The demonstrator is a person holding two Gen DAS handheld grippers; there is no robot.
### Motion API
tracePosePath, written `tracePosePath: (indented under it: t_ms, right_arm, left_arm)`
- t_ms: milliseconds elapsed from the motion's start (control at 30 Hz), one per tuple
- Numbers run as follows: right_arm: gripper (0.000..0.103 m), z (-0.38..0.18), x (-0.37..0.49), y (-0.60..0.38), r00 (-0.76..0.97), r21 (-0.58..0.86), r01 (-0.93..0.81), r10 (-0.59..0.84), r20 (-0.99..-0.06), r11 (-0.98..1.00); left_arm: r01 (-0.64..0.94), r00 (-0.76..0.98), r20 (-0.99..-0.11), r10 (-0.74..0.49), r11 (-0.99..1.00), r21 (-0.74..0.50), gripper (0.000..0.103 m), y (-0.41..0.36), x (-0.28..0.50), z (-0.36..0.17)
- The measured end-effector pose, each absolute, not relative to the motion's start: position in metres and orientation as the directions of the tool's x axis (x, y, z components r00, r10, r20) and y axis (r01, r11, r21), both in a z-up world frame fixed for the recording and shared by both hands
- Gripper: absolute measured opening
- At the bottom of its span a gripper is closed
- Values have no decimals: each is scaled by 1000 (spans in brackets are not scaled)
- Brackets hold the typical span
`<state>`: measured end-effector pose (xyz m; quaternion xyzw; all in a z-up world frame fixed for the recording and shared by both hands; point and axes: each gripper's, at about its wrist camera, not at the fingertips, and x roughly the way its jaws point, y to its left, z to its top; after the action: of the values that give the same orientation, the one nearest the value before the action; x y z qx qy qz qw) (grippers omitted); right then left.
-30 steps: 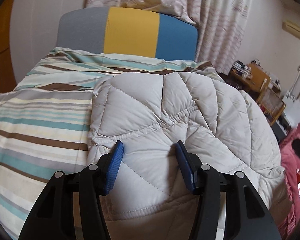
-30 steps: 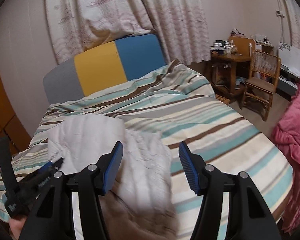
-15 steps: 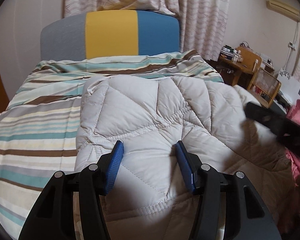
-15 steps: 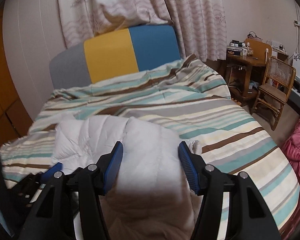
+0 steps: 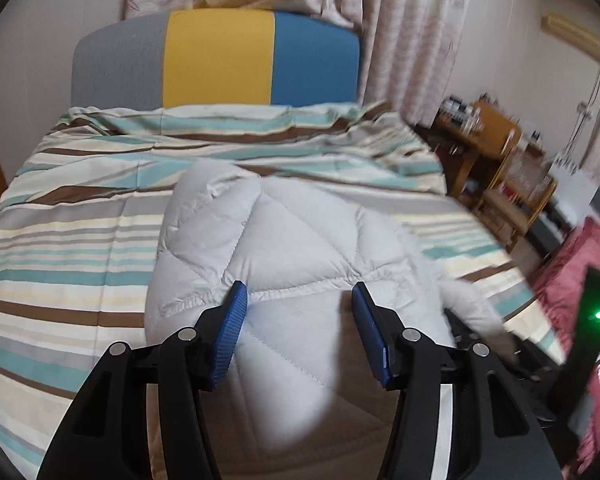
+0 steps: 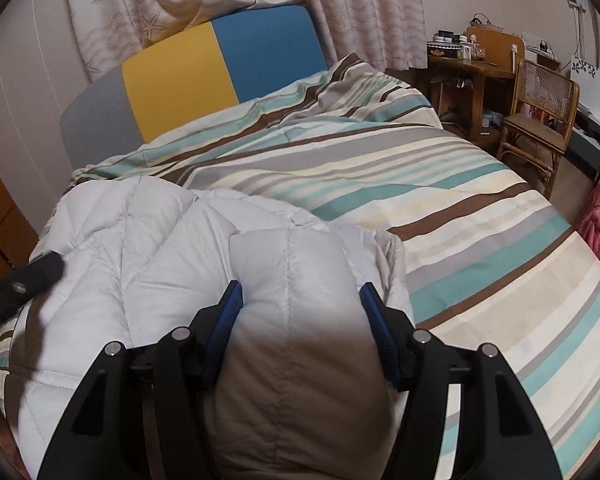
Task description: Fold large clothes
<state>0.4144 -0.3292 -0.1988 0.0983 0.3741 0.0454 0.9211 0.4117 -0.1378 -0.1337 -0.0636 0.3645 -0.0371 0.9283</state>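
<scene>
A pale grey quilted puffer jacket (image 5: pixel 292 248) lies on the striped bed, also in the right wrist view (image 6: pixel 148 248). My left gripper (image 5: pixel 298 304) is open, its blue pads either side of a bulging fold of the jacket. My right gripper (image 6: pixel 300 300) is open around another puffed fold of the jacket that fills the gap between its pads. Whether either fold is squeezed is unclear. The left gripper's dark tip (image 6: pixel 36 272) shows at the jacket's left edge in the right wrist view.
The bed has a striped teal, brown and cream cover (image 6: pixel 460 200) and a grey, yellow and blue headboard (image 5: pixel 220 60). A wooden desk (image 6: pixel 472 64) and cane chair (image 6: pixel 540 108) stand to the right. A pink blanket (image 5: pixel 572 272) lies at far right.
The jacket has bunched up narrower. Both grippers have moved in over it, and puffed folds now sit between their open pads. The left view swung, with motion blur.
</scene>
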Motion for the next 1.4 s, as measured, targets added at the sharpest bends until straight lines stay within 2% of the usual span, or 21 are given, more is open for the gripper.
tracePosePath:
  t_ms: [33, 100, 200, 600, 800, 900, 967, 1033, 1100, 1167, 1233, 1400]
  right_arm:
    - [60, -201, 417, -328, 710, 210, -16, 159, -686, 978]
    - [60, -204, 419, -328, 700, 215, -21, 168, -694, 976]
    - [61, -210, 426, -328, 679, 227, -26, 184, -711, 974]
    - [63, -234, 446, -324, 659, 233, -18, 187, -729, 972]
    - [63, -231, 443, -330, 664, 256, -30, 211, -717, 966]
    - [63, -226, 440, -335, 666, 276, -39, 231, -709, 960]
    - [63, -220, 439, -334, 659, 261, -50, 228, -717, 964]
    - [62, -208, 437, -334, 645, 245, -62, 227, -730, 967]
    - [61, -188, 432, -338, 663, 279, -74, 256, -704, 957]
    - [61, -162, 427, -338, 704, 296, -108, 283, -651, 949]
    - [61, -145, 430, -330, 726, 254, -150, 281, -628, 956]
    - [59, -173, 469, -315, 674, 174, -144, 226, -703, 974]
  left_arm:
    - [30, 728, -678, -100, 993, -114, 60, -142, 414, -140]
    - [52, 725, -685, -73, 997, -51, 72, -153, 418, -148]
    - [66, 726, -685, -57, 998, -13, 77, -158, 422, -160]
    - [55, 731, -680, -52, 998, -17, 83, -159, 441, -192]
    - [60, 729, -680, -72, 997, -41, 85, -157, 432, -165]
    - [-82, 785, -619, 22, 994, -69, 85, -138, 434, -135]
    - [-135, 785, -617, 57, 988, -80, 85, -130, 445, -129]
    - [-121, 735, -674, 68, 992, -32, 85, -133, 467, -138]
    - [-86, 692, -718, 69, 996, 12, 85, -140, 479, -151]
    - [-84, 703, -704, 101, 995, 59, 87, -149, 478, -158]
    - [-77, 707, -697, 119, 993, 92, 88, -156, 476, -162]
    - [-87, 697, -708, 117, 993, 78, 92, -150, 482, -171]
